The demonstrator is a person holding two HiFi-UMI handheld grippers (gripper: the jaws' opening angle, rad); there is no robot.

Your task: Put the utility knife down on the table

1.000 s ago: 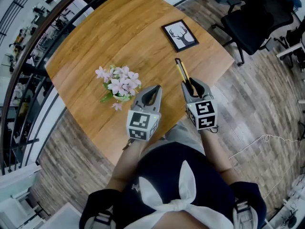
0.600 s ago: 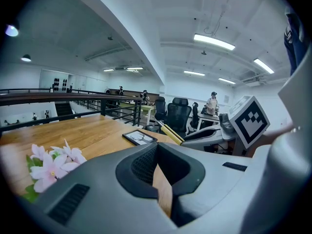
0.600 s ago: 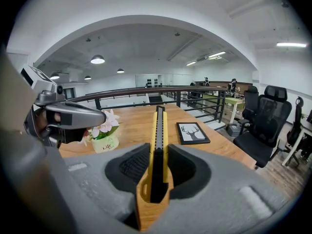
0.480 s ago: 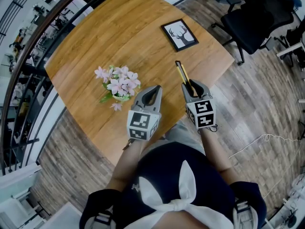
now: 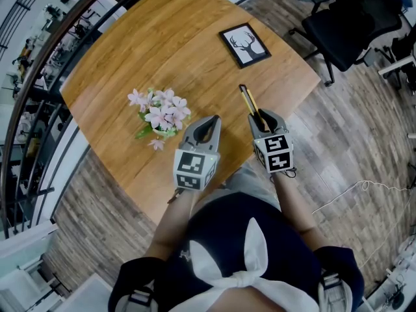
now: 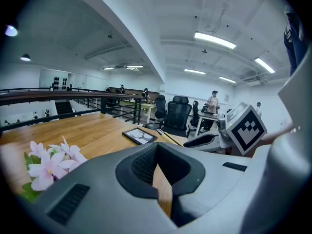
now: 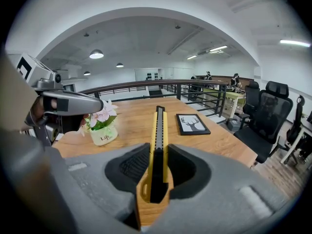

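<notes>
The utility knife (image 5: 248, 101) is yellow with a black slider, and my right gripper (image 5: 262, 119) is shut on its rear half. It points away from me over the wooden table (image 5: 162, 38), near the right edge. In the right gripper view the knife (image 7: 159, 130) runs straight out between the pads (image 7: 139, 162) of the right gripper (image 7: 158, 155). I cannot tell whether its tip touches the wood. My left gripper (image 5: 210, 123) hovers just to the left, shut with nothing in it. The left gripper view shows the left gripper (image 6: 157, 149) with its tips together.
A small pot of pink flowers (image 5: 160, 114) stands left of the left gripper. A framed deer picture (image 5: 246, 46) lies farther out on the table. A black office chair (image 5: 354, 21) stands on the floor to the right. A railing (image 7: 204, 94) runs beyond the table.
The right gripper has sunk a little toward the table with the knife still in it. The left gripper has stayed where it was.
</notes>
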